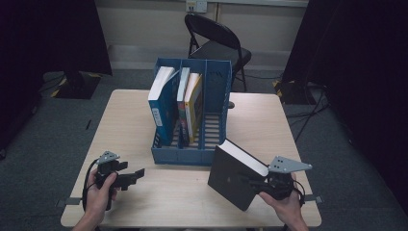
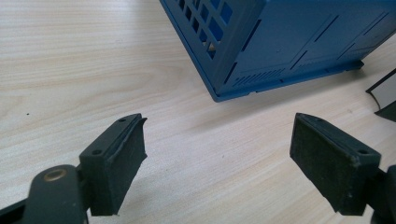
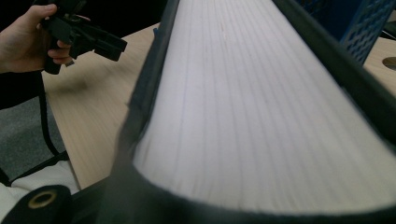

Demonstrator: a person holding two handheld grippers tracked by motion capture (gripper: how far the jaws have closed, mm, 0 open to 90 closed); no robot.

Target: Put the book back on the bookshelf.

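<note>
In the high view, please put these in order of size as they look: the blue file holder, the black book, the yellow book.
1. blue file holder
2. black book; it is nearer to the camera, which enlarges it
3. yellow book, partly hidden inside the holder

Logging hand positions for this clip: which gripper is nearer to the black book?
Right. The right gripper is clamped on the black book, which is tilted in front of the blue rack. The left gripper stands open and empty, well to the book's left.
</note>
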